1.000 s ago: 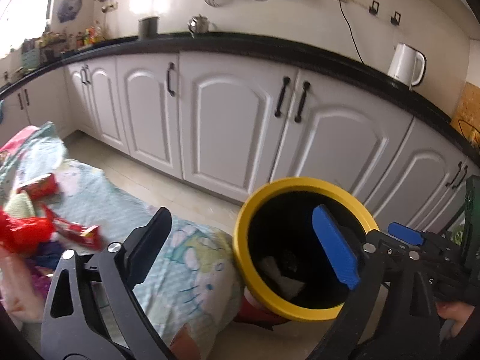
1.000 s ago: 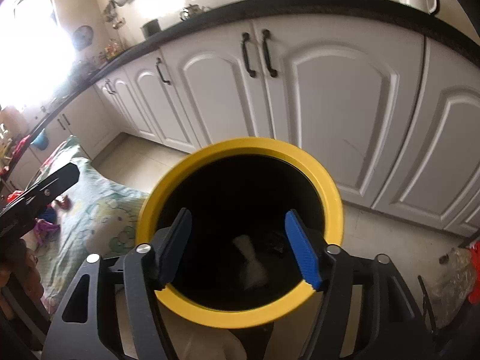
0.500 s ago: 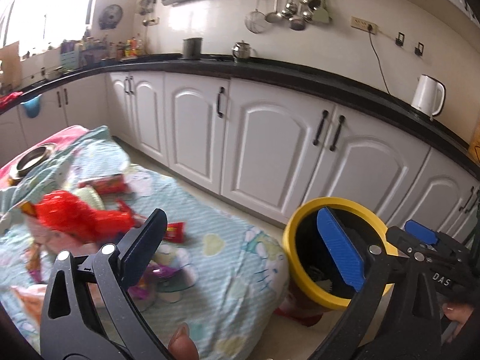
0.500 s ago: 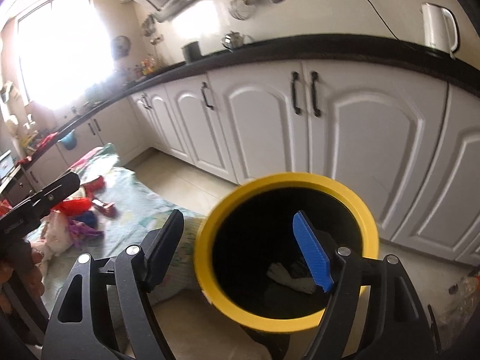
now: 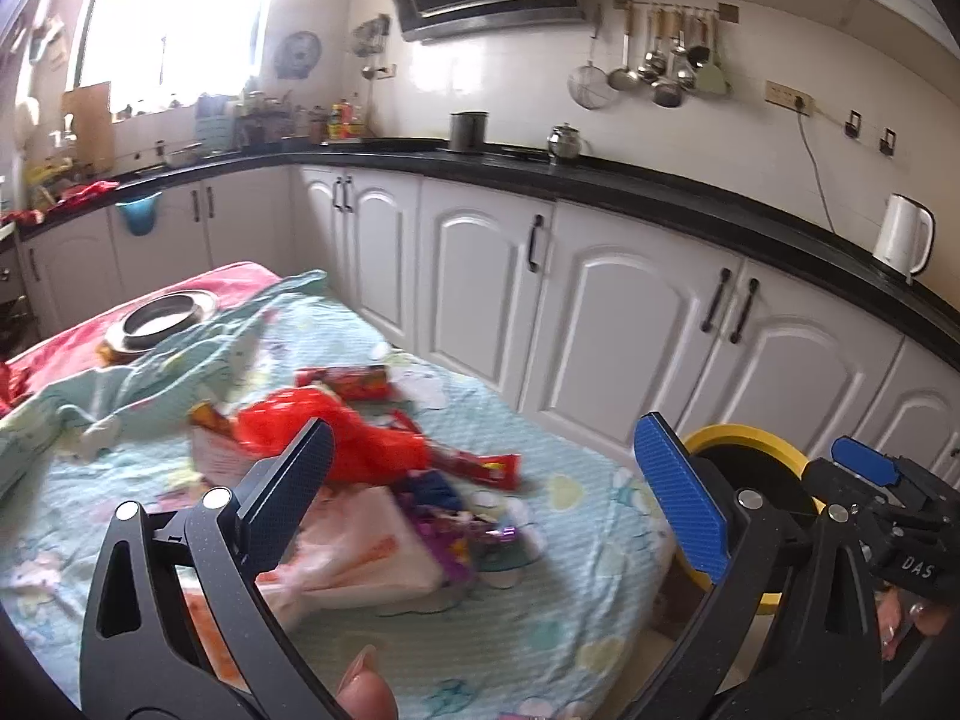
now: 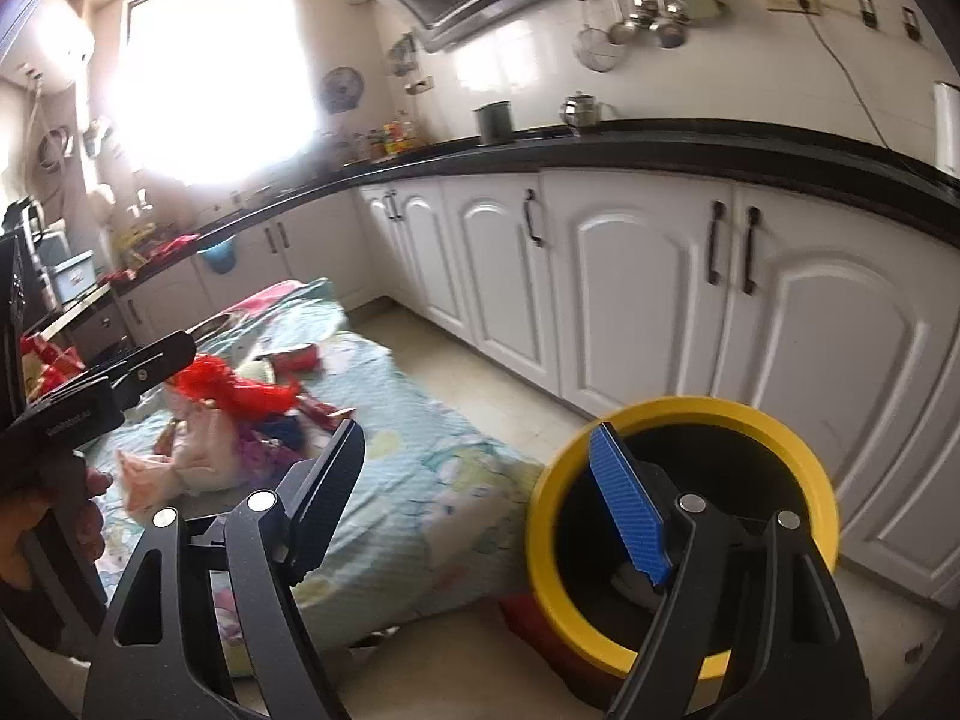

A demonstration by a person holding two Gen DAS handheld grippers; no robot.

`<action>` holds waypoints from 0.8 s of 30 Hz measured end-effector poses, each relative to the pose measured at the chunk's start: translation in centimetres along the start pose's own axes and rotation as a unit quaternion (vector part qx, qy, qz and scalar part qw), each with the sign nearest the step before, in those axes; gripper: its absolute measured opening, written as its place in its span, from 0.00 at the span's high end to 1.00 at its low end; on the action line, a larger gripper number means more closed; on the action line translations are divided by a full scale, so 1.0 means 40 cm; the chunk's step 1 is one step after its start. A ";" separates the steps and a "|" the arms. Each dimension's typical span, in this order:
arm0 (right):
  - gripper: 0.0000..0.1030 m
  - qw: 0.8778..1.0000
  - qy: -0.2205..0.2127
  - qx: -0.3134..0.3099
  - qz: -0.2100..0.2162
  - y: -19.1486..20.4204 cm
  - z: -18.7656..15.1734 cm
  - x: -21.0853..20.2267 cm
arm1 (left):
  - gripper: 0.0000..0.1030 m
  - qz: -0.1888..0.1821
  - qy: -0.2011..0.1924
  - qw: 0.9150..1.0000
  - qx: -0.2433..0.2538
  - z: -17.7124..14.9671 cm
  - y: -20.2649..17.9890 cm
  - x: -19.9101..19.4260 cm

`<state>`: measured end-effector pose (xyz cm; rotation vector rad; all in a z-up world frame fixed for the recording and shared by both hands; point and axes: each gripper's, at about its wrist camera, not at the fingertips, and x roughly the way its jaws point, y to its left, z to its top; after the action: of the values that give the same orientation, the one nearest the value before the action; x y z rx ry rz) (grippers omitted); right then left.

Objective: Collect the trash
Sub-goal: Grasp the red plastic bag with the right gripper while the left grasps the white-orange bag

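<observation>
A heap of trash lies on the table's pale blue cartoon cloth (image 5: 570, 546): a red plastic bag (image 5: 366, 450) (image 6: 240, 393), a white and pink bag (image 5: 372, 552), purple wrappers (image 5: 447, 525) and red snack wrappers (image 5: 348, 381). My left gripper (image 5: 486, 426) is open above the near side of the heap, nothing between its fingers. The yellow-rimmed black bin (image 6: 690, 408) (image 5: 750, 438) stands at the table's right end with some white scraps inside. My right gripper (image 6: 477, 432) is open and empty, its blue finger over the bin's left rim.
White cabinets (image 5: 600, 312) under a black counter run behind the table, with a strip of tiled floor (image 6: 480, 384) between. A steel bowl (image 5: 162, 318) sits on a red cloth at the table's far left. A white kettle (image 5: 903, 234) stands on the counter.
Both views have swung left and upward, away from the bin. The bin has slid to the right edge, and the trash heap now lies between my left fingers. The right jaws stand slightly wider.
</observation>
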<state>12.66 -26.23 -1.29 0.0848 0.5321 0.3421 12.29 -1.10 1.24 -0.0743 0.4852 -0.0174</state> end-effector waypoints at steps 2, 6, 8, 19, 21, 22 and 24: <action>0.27 1.000 0.002 -0.006 0.010 0.020 0.005 0.009 | 0.11 0.008 -0.001 1.000 -0.002 -0.003 0.023 -0.009; 0.27 0.999 0.007 -0.020 0.027 0.064 0.013 0.027 | 0.11 0.023 0.002 1.000 -0.010 -0.015 0.072 -0.023; 0.27 0.999 0.011 -0.032 0.038 0.094 0.016 0.038 | 0.11 0.030 0.003 0.999 -0.014 -0.020 0.092 -0.026; 0.27 0.990 0.033 -0.098 0.100 0.249 0.063 0.139 | 0.11 0.077 0.025 0.995 -0.054 -0.065 0.240 -0.045; 0.27 0.987 0.039 -0.109 0.111 0.272 0.073 0.158 | 0.11 0.078 0.034 0.994 -0.064 -0.074 0.265 -0.043; 0.27 0.985 0.043 -0.116 0.121 0.288 0.080 0.173 | 0.11 0.074 0.043 0.994 -0.072 -0.081 0.283 -0.040; 0.27 0.981 0.052 -0.129 0.139 0.318 0.091 0.203 | 0.11 0.066 0.056 0.993 -0.084 -0.093 0.309 -0.037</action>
<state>17.28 -11.46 0.06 -0.1112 0.5768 0.6883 9.21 11.01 -2.29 -0.2069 0.6022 0.1504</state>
